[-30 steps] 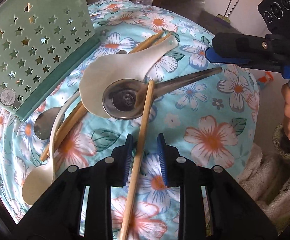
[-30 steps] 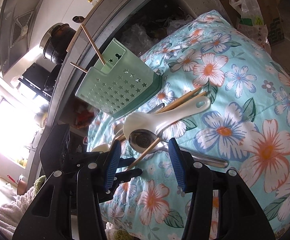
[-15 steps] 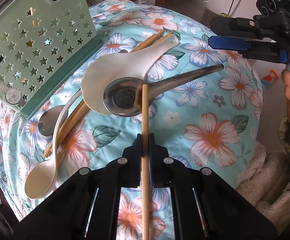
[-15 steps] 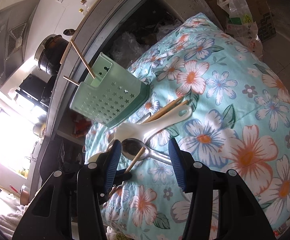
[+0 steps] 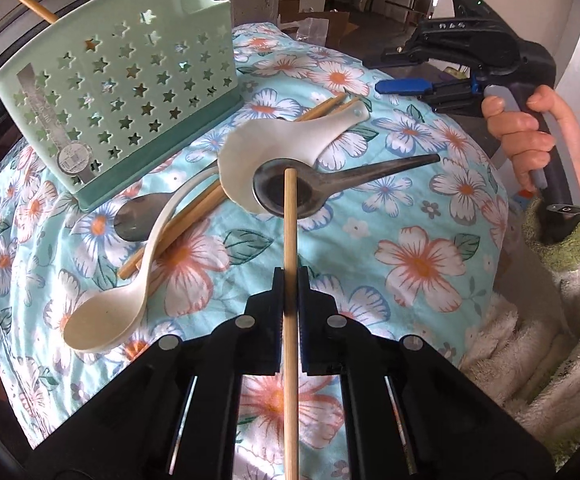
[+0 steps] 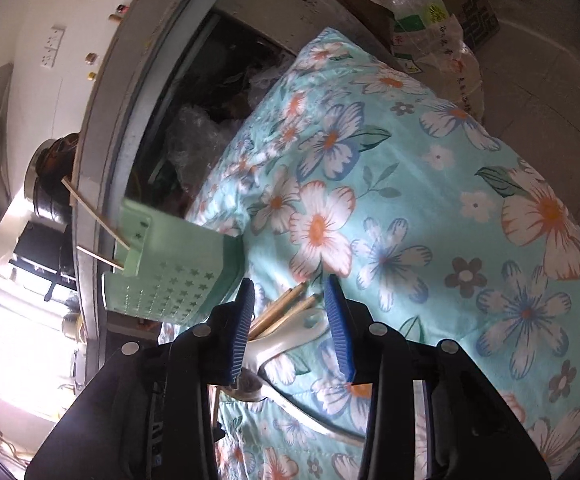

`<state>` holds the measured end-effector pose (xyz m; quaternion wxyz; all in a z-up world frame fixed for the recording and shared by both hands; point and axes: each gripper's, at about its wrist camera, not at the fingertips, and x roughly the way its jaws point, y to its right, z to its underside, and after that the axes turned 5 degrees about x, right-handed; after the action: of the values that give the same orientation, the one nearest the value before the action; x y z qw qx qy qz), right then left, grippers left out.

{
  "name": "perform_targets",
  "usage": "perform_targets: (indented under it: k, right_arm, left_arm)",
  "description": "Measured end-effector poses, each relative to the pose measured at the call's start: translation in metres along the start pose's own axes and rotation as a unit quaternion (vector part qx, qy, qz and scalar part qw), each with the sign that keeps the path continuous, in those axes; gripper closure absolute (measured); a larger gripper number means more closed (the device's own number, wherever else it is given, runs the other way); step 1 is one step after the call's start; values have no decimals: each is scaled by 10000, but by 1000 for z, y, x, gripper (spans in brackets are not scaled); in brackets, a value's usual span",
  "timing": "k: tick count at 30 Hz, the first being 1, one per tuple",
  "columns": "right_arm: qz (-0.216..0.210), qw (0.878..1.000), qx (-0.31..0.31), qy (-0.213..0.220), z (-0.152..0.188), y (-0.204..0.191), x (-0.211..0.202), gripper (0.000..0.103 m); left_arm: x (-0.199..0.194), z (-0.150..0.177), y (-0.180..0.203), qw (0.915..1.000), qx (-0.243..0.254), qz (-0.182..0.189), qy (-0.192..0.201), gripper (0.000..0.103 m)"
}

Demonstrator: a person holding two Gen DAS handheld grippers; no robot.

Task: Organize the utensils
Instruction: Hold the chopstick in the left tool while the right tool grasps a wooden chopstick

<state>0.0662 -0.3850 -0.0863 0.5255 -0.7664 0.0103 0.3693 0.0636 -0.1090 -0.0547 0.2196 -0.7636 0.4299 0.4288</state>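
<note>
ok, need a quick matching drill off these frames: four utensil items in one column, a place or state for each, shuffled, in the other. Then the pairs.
Things:
1. single chopstick
2. metal spoon
3. long cream spoon
4. green star-cut holder

Places or states:
A. stands on the floral cloth, two chopsticks poking out of its top
B. clamped between the fingers of the left gripper
C. lies bowl toward the camera in the left wrist view, handle crossing a pair of chopsticks
D. bowl rests on the white rice paddle, handle points right

Pairs: 1-B, 2-D, 3-C, 4-A
</note>
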Motion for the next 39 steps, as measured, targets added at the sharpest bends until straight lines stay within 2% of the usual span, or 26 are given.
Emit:
perform_targets:
  k: [4, 9, 18, 24, 32, 39]
  right_arm:
    - [137, 9998, 100, -93, -6, 5, 17, 73]
    - [136, 9988, 55, -474, 3, 1, 32, 79]
    - [4, 9955, -24, -946, 36, -3, 21, 79]
    - [-189, 9967, 234, -753, 23, 0, 21, 79]
    - [-228, 9967, 554, -545, 12, 8, 37, 78]
    - [-380, 9967, 588, -401, 16, 11, 28, 91]
  left_arm:
    - [-11, 7, -10, 9997, -182, 14, 180, 98]
    - [-18, 14, -16, 9992, -326, 42, 245, 98]
    - [-19, 16, -26, 9988, -412, 69, 256, 98]
    - [-20, 17, -27, 9986, -448, 93, 261, 98]
    - [-28, 16, -29, 9977, -559, 117, 361, 98]
    - [-41, 10, -35, 9952, -760, 135, 595, 98]
